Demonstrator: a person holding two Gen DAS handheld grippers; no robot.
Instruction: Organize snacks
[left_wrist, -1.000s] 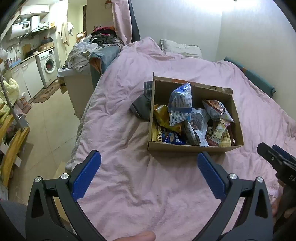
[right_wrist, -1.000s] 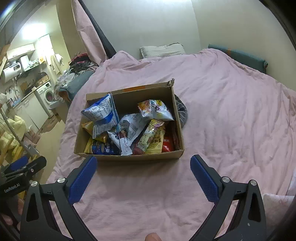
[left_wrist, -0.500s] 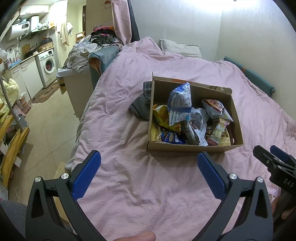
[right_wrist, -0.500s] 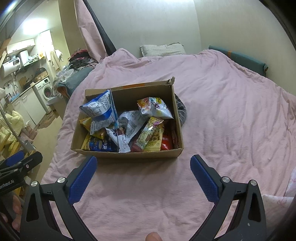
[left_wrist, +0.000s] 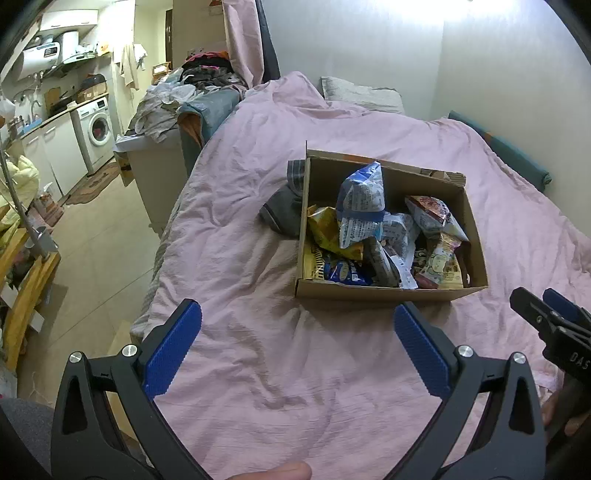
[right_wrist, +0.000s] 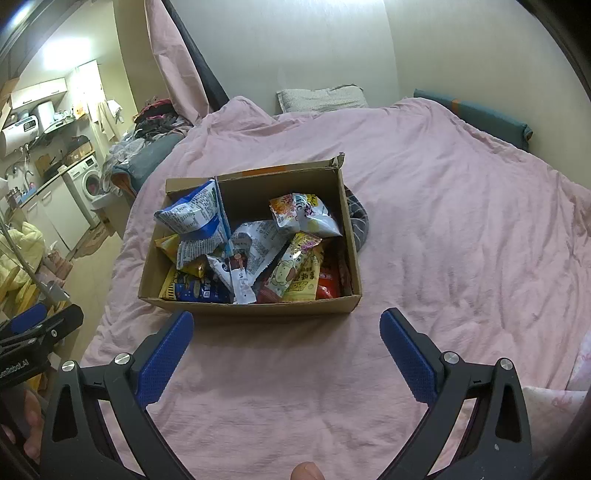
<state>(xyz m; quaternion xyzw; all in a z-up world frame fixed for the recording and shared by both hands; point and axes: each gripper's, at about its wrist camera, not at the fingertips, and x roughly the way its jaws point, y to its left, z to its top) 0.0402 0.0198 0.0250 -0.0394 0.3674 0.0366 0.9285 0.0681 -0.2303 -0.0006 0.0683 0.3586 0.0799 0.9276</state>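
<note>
An open cardboard box (left_wrist: 373, 292) (right_wrist: 251, 307) stands on the pink bed cover, filled with several snack packets. A blue and white bag (left_wrist: 360, 206) (right_wrist: 195, 221) sticks up at the box's left side, a yellow packet (left_wrist: 330, 234) lies under it, and a yellow cartoon packet (right_wrist: 295, 271) lies at the front right. My left gripper (left_wrist: 297, 332) is open and empty, just short of the box's near wall. My right gripper (right_wrist: 286, 338) is open and empty too, close in front of the box. Each gripper shows at the edge of the other's view.
A dark grey garment (left_wrist: 284, 210) (right_wrist: 358, 221) lies tucked against the box's far side. The pink bed cover (left_wrist: 280, 369) spreads all round. To the left are the bed's edge, a tiled floor (left_wrist: 92, 266), a pile of clothes (left_wrist: 192, 88) and a washing machine (left_wrist: 96, 129).
Both grippers have drifted a little closer to the box, which sits slightly lower and larger in the right wrist view. Both stay open and empty.
</note>
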